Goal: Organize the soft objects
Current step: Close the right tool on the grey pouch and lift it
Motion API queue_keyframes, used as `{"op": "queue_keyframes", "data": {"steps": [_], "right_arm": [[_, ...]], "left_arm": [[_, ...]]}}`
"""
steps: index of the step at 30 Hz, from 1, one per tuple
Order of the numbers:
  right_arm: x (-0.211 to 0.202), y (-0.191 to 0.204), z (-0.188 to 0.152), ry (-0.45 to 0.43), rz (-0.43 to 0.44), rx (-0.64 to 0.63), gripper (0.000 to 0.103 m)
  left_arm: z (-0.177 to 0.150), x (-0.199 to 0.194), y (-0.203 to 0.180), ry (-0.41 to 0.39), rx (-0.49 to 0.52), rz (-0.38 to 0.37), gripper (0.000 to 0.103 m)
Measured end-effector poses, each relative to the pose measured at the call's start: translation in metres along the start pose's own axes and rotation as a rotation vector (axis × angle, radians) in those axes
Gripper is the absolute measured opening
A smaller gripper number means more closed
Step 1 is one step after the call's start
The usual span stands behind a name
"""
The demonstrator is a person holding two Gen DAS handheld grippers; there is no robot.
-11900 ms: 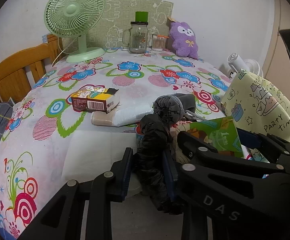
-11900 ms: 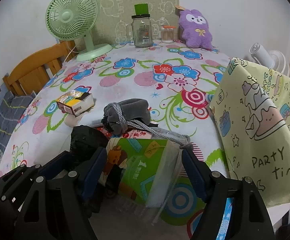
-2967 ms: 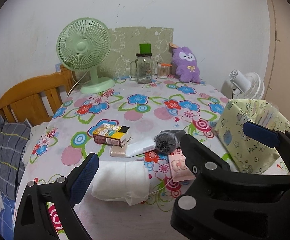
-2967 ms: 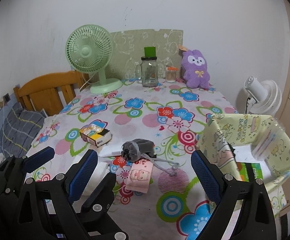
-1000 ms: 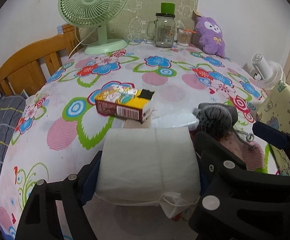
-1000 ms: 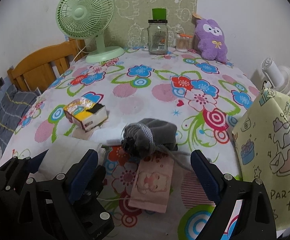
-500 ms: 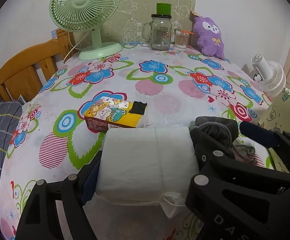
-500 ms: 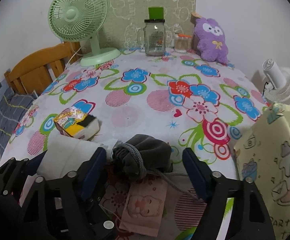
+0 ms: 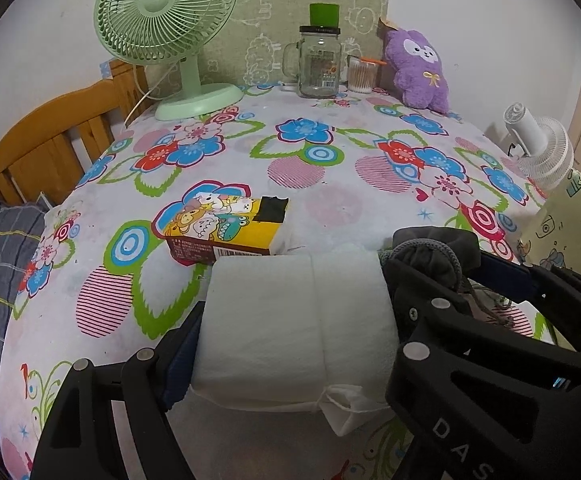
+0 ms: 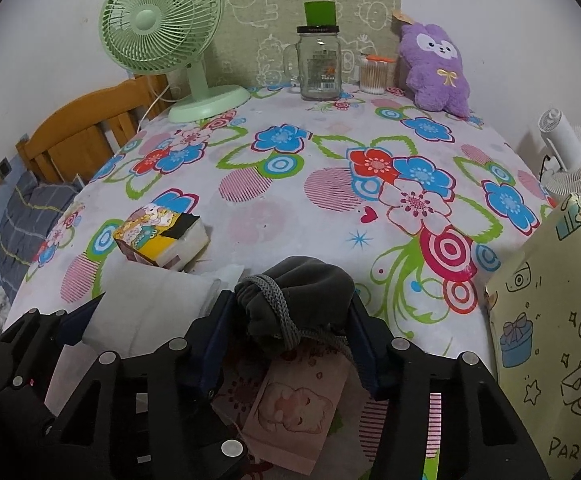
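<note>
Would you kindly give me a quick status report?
Left gripper clamped on white pack. Right gripper, jaws just closing, pinching grey pouch. Nothing in the way.

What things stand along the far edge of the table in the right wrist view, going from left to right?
Green table fan → glass jar mug with a green lid → small container of cotton swabs → purple plush toy.

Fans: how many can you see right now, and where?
2. The green desk fan stands at the table's far left corner by the wooden headboard. The white fan sits off the table's right edge, behind the yellow party bag. Others may be out of frame.
</note>
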State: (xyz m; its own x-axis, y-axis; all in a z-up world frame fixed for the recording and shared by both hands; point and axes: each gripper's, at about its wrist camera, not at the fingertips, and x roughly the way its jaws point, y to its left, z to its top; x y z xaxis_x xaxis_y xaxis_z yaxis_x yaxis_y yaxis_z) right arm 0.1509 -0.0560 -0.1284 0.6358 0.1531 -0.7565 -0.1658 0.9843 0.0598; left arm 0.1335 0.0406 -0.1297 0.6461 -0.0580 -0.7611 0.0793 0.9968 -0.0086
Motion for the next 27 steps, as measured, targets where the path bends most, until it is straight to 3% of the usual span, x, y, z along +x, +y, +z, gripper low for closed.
{"op": "queue_keyframes", "data": {"steps": [27], "right_arm": [[-0.052,0.008,-0.013,-0.076,0.006,-0.003,0.054]], "left_arm": [[-0.012,-0.051,-0.004,-0.087,-0.011,0.006,0.083]]}}
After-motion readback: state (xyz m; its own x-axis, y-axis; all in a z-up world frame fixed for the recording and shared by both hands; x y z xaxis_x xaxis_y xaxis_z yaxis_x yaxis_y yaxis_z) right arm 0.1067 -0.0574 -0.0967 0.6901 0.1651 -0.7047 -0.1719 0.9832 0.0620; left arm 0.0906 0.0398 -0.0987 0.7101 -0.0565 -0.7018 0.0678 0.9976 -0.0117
